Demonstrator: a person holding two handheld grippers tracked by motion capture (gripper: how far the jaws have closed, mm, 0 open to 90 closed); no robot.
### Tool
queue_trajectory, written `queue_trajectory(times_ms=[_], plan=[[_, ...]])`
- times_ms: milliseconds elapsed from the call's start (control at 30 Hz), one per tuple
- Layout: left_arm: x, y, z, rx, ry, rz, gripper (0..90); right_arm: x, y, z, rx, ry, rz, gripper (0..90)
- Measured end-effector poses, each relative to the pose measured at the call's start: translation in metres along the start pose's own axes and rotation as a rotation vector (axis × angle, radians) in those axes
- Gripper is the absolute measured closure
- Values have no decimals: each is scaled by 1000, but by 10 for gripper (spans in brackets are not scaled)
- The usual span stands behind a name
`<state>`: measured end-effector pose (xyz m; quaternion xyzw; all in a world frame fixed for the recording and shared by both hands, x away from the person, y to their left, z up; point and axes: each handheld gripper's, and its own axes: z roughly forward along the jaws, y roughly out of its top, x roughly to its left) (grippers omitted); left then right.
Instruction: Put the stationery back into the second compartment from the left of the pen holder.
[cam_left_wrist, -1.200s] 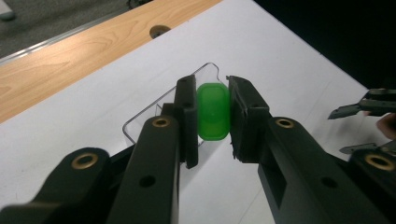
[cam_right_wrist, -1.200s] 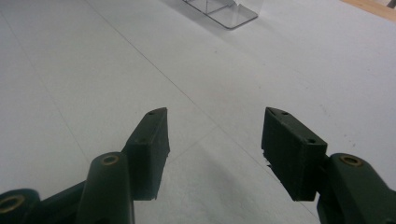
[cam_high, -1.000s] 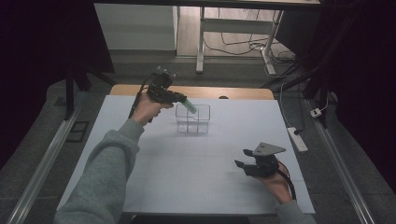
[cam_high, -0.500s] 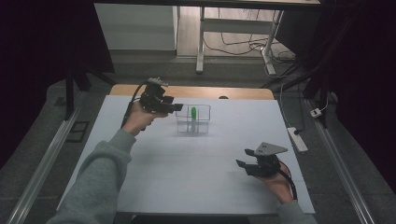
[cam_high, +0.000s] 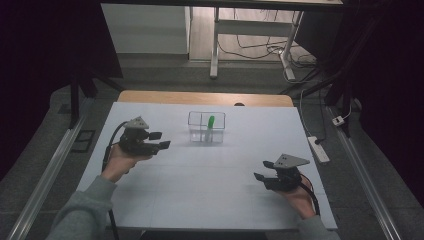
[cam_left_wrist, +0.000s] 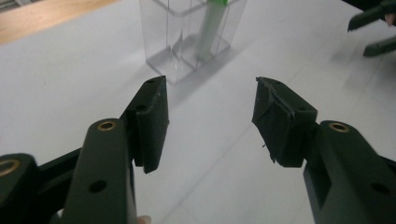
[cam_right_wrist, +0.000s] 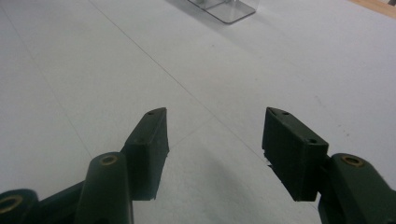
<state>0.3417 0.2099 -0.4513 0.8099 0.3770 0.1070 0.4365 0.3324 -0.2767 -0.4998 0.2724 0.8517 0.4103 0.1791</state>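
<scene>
A clear plastic box with several compartments stands at the middle back of the white table sheet. A green-topped stick stands upright in its right rear compartment. My left gripper hovers to the left of the box and points at it. Its jaws opened wide and have just been closing a little, with nothing between them. In the left gripper view, the box and the stick lie beyond the gripper. My right gripper rests open and bare at the front right, likewise.
The wooden table edge shows behind the white sheet. A white power strip lies on the floor to the right. Metal desk legs and cables stand farther back. The box corner shows far ahead in the right gripper view.
The left gripper held the green stick over the box, released it into a compartment, then drew back to the left and down. The right gripper stayed put.
</scene>
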Motion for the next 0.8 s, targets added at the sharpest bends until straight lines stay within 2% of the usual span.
queue_trajectory(times_ms=[200,333,433,567,800], plan=[[-7,-27,-10,-9,24,3,453,-5,-5,-2,7,-10,18,403],[-12,-45,-11,6,43,7,445,-5,-6,-4,0,-18,18,403],[-15,-55,-11,4,35,-5,443,-7,-7,-5,-12,-16,20,403],[-15,-63,-10,17,44,-5,437,-7,-6,-7,-13,-18,18,403],[-15,-66,-9,23,52,-7,417,-7,-6,-8,-16,-19,18,403]])
